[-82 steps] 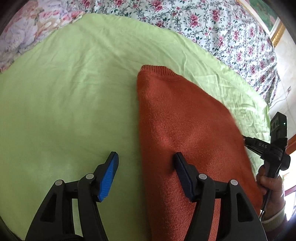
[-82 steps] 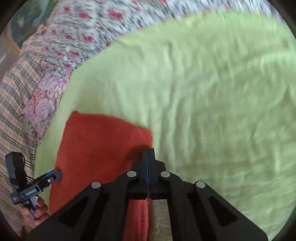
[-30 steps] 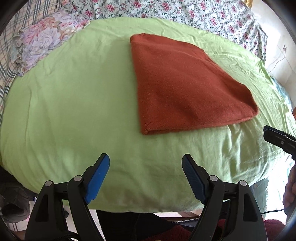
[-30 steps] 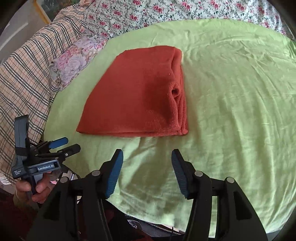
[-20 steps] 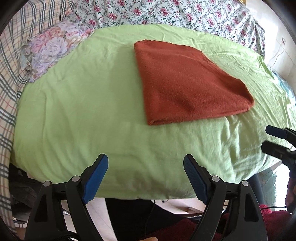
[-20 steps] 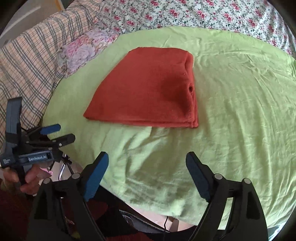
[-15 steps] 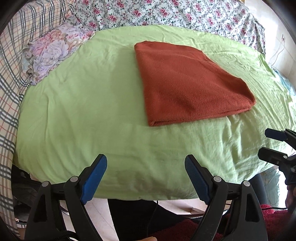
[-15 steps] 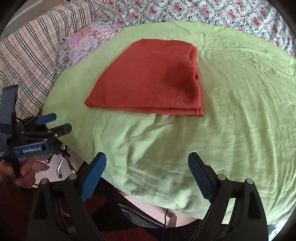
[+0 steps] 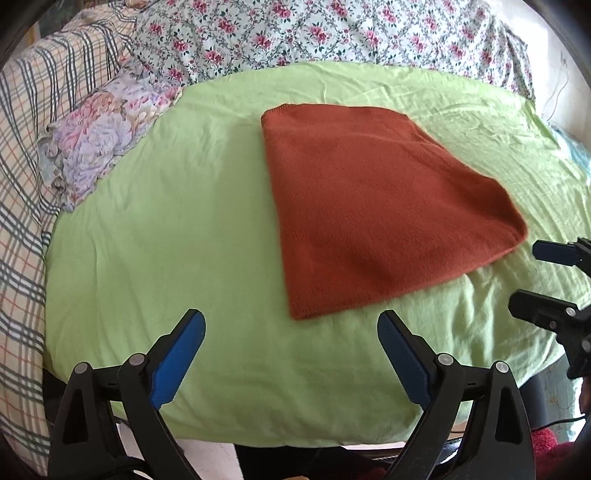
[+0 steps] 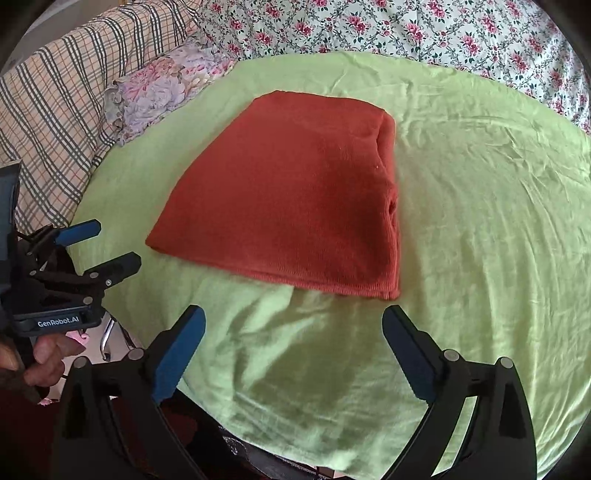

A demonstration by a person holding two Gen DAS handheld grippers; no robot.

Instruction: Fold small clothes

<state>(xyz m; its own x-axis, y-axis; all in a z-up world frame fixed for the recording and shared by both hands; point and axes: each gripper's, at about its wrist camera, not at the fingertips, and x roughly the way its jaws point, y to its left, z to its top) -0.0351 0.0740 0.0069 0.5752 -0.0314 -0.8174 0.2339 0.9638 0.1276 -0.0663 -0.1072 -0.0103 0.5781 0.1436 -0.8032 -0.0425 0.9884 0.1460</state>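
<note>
A rust-orange knitted garment (image 9: 373,206) lies folded flat in a neat trapezoid on the light green sheet (image 9: 177,229); it also shows in the right wrist view (image 10: 291,199), with its stacked folded edges on the right side. My left gripper (image 9: 291,332) is open and empty, held back over the sheet's near edge, short of the garment's near corner. My right gripper (image 10: 293,326) is open and empty, just short of the garment's near edge. Each gripper shows in the other's view: the right one (image 9: 554,280) and the left one (image 10: 99,247).
A floral pillow (image 9: 103,136) and a plaid blanket (image 9: 33,122) lie at the left. A floral bedspread (image 9: 332,33) covers the far side. The green sheet's near edge (image 10: 295,443) drops off to the floor below the grippers.
Both grippers let go of the garment, opened wide and pulled back off it toward the near edge. The folded garment stayed flat on the sheet.
</note>
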